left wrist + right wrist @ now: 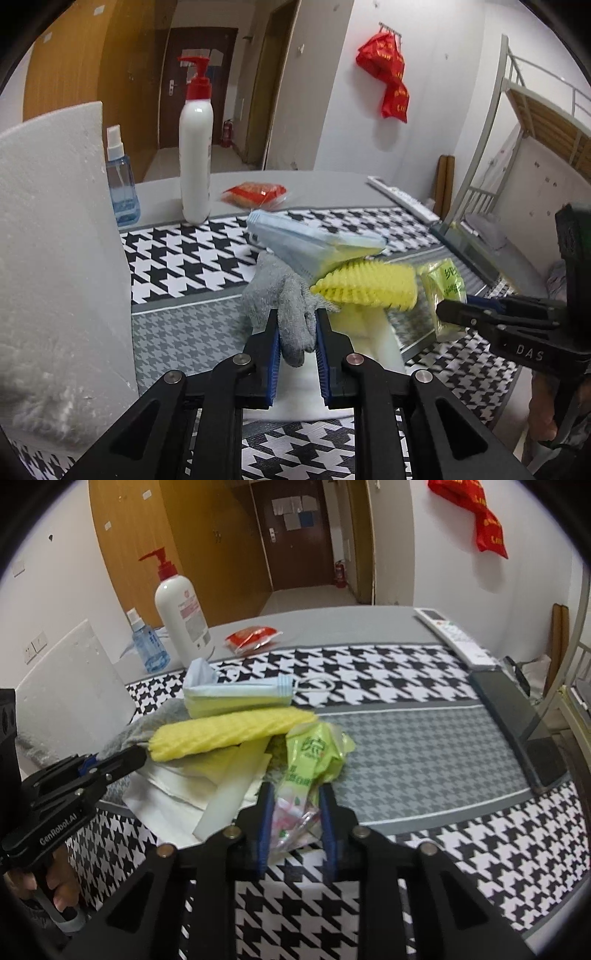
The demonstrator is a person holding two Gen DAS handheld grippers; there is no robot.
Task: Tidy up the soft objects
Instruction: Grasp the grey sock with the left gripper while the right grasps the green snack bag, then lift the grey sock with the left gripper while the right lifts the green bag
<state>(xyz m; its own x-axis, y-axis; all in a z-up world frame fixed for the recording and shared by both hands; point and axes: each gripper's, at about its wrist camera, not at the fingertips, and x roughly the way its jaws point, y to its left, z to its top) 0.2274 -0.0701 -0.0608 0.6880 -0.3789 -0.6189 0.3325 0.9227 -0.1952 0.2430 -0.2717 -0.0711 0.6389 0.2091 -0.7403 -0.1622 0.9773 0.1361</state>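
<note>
Dorm-like room, door and corridor far ahead; the surface [424, 738] is wearing a houndstooth cloth in black-white and grey bands. A soft pile is sitting mid-cloth: grey glove [280, 295], yellow ribbed foam [369, 284], stack of face masks [314, 243], white sheets beneath.

Left tongs [297, 332] are clenching the glove's finger end; the glove is running straight ahead from the tips, under the foam.

Right tongs [293, 812] are pinching the near end of a green tissue pack [314, 757]; no earlier picture to compare. The pack's long axis is running straight away from the tips, its far end tucking against the foam.

Judgement: the right hand is nearer the open grey band lying to its right, free up to the dark tray [517, 723]. On the left, a white foam board [55, 258] is crowding the tongs, and pulling the glove risks dragging foam and masks.
</note>
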